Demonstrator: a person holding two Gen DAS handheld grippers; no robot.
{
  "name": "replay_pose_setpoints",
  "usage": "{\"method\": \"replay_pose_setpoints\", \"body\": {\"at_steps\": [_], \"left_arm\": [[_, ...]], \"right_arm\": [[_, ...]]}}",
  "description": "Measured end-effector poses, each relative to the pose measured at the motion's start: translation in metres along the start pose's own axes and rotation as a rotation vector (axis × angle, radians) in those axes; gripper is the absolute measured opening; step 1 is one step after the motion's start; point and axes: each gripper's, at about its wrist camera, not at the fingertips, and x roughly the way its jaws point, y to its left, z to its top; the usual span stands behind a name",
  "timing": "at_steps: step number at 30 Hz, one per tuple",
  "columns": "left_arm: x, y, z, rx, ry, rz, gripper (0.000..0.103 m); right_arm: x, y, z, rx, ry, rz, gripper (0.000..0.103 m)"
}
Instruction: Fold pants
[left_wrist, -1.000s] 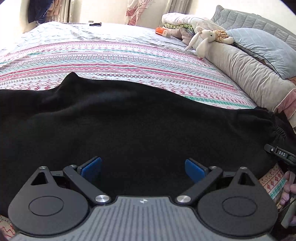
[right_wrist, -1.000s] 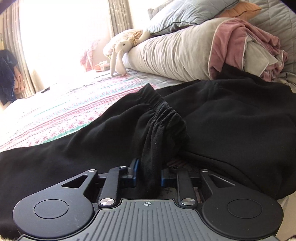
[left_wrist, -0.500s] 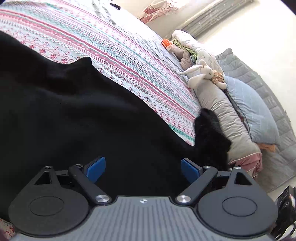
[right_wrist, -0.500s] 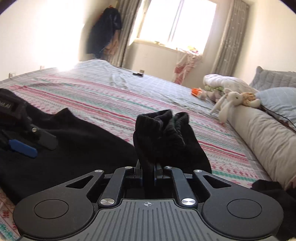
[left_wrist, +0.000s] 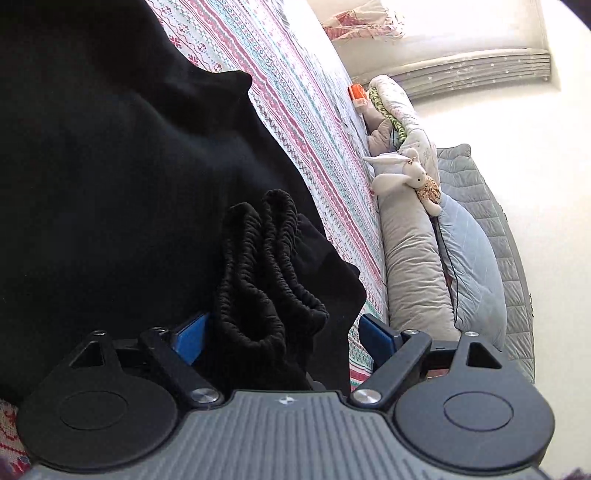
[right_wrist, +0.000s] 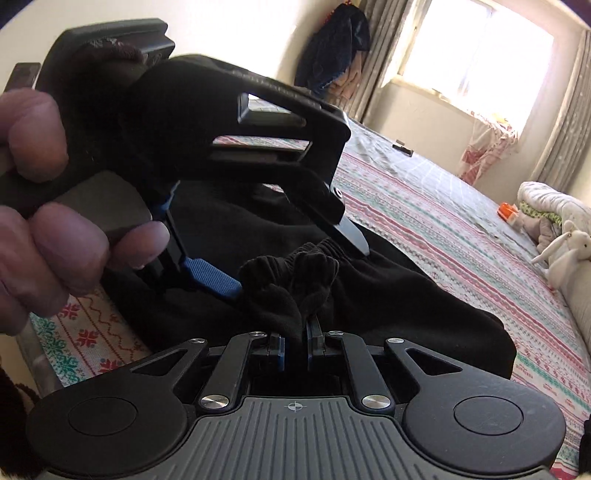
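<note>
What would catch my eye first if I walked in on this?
Probably the black pants sprawled over the striped bedspread, their gathered waistband pinched in the right gripper. The left gripper gapes open around that same bunched waistband. A white stuffed rabbit lies against the pillows at the bed's head.

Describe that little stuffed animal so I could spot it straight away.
Find the bed with its striped pink and teal cover, then the long beige bolster along one edge. The toy rabbit lies at that bolster's end: white, long floppy ears, a patterned dress, unlike the plain pillows around it.
</note>
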Motion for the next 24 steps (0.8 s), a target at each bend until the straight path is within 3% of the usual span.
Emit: {"method": "replay_pose_setpoints", "body": {"at_steps": [2,4,7,8,10,12,18,24], "left_arm": [[0.003,-0.001,0.000,0.005,0.004,0.003,0.095],[0.004,-0.002,0.000,0.024,0.002,0.023,0.069],[0.000,-0.008,0.000,0.099,-0.038,0.089,0.055],[-0.002,-0.012,0.001,0.129,-0.053,0.103,0.055],[-0.009,-0.022,0.004,0.210,-0.090,0.150,0.054],[-0.017,-0.033,0.007,0.293,-0.133,0.216,0.054],[-0.045,-0.036,0.026,0.358,-0.230,0.363,0.054],[-0.076,-0.029,0.046,0.362,-0.325,0.503,0.053]], "right_arm": [[-0.005,-0.004,0.004,0.032,-0.002,0.042,0.010],[-0.006,-0.007,0.007,0.048,0.015,0.070,0.015],[-0.009,-0.015,0.009,0.065,0.059,0.125,0.024],[-0.012,-0.018,0.009,0.072,0.065,0.157,0.030],[-0.023,-0.025,0.009,0.080,0.057,0.207,0.060],[-0.034,-0.032,0.011,0.087,0.029,0.232,0.070],[-0.039,-0.057,0.017,0.121,0.003,0.195,0.073],[-0.012,-0.091,0.006,0.275,0.055,0.159,0.073]]}}
